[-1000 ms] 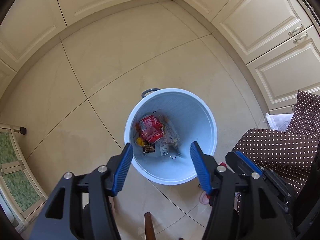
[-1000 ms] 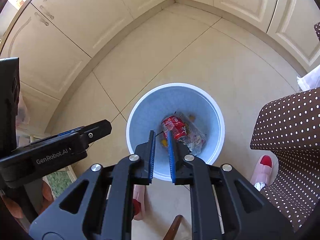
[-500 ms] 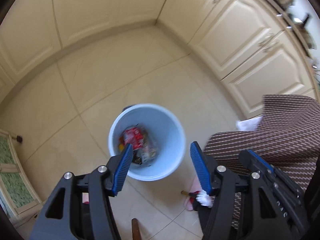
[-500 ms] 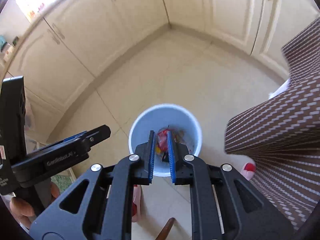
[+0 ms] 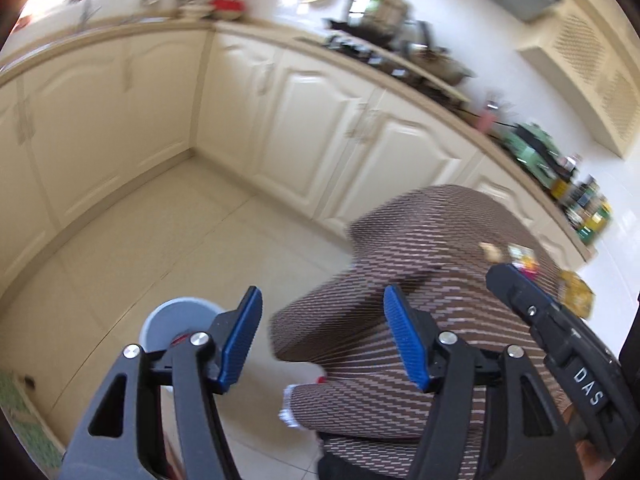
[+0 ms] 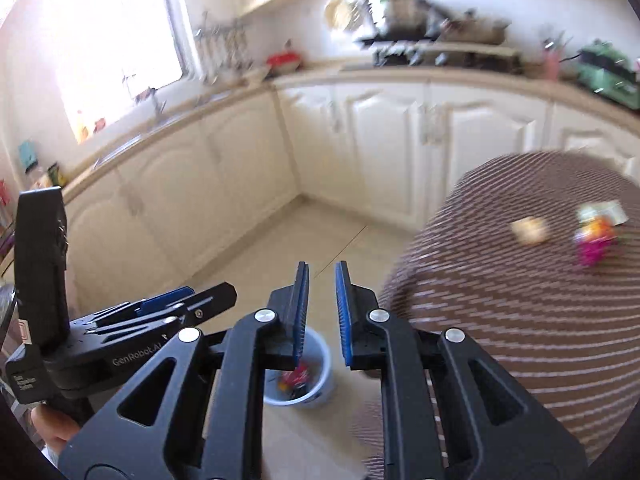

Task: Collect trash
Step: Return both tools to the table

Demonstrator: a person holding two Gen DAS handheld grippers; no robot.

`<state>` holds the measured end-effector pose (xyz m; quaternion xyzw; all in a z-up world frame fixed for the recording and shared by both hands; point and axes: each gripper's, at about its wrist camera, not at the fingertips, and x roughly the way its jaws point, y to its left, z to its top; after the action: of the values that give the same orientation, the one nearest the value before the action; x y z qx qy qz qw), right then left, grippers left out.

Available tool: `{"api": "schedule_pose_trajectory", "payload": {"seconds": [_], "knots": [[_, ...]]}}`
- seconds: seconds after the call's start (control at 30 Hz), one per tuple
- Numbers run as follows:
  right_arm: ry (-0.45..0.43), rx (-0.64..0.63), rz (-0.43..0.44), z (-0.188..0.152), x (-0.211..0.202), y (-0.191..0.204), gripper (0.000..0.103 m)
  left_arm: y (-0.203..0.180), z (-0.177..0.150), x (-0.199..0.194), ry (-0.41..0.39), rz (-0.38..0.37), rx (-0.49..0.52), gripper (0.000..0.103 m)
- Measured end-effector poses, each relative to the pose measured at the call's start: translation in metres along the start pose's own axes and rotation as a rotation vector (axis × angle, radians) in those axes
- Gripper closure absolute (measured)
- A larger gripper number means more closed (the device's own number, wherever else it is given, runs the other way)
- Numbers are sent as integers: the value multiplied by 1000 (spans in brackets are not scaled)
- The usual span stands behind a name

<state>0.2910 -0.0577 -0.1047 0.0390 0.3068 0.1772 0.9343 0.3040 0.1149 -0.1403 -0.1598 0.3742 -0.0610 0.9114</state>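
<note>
looking for more trash: left gripper [image 5: 322, 336] spread wide, right gripper [image 6: 322, 312] slightly apart, both empty; next, reach the wrappers [image 6: 596, 232] on the table [image 6: 520, 320] at right.

- The right gripper [image 6: 322, 312] fills the lower middle of the view, its blue-padded jaws a narrow gap apart with nothing between them.
- Below the jaws, a pale blue trash bin [image 6: 320, 390] stands on the tiled floor [image 6: 280, 264], partly hidden by the gripper body; red wrappers [image 6: 296, 376] lie inside it.
- The left gripper [image 6: 160, 308] enters from the left, seen side-on; a hand [image 6: 52, 428] grips it at the bottom-left edge.
- On the right, a table under a brown patterned cloth [image 6: 520, 320] carries a small tan piece [image 6: 530, 230] and, well apart, a colourful pink and orange wrapper [image 6: 596, 236], both blurred.
- Cream cabinets [image 6: 380, 140] line the walls beneath a cluttered counter [image 6: 440, 58].
</note>
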Motion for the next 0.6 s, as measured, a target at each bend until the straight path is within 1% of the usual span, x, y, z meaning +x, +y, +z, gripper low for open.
{"api": "schedule_pose_trajectory", "payload": {"seconds": [0.07, 0.13, 0.17, 0.2, 0.27, 0.3, 0.37, 0.47, 0.53, 0.57, 0.6], "knots": [[-31, 9, -47, 5, -26, -24, 87, -32, 3, 0, -1, -23, 48, 37], [-53, 20, -109, 8, -46, -52, 81, -67, 8, 4, 0, -48, 88, 37], [-56, 24, -132, 10, -49, -65, 80, -82, 10, 9, 5, -63, 106, 37], [-58, 31, -172, 11, -56, -80, 76, -100, 12, 16, 19, -75, 136, 37], [-54, 45, -234, 12, -63, -109, 61, -123, 12, 30, 43, -88, 164, 37], [-44, 59, -267, 13, -64, -125, 52, -134, 12, 38, 60, -95, 181, 37], [-21, 88, -303, 15, -63, -151, 52, -150, 14, 57, 85, -89, 197, 37], [37, 139, -322, 14, -51, -183, 51, -171, 16, 81, 113, -59, 242, 37], [62, 170, -314, 15, -39, -198, 48, -175, 20, 93, 126, -45, 254, 37], [69, 188, -303, 16, -31, -204, 46, -178, 22, 100, 129, -33, 255, 37], [79, 203, -296, 17, -25, -210, 39, -175, 24, 102, 133, -29, 254, 37]]}}
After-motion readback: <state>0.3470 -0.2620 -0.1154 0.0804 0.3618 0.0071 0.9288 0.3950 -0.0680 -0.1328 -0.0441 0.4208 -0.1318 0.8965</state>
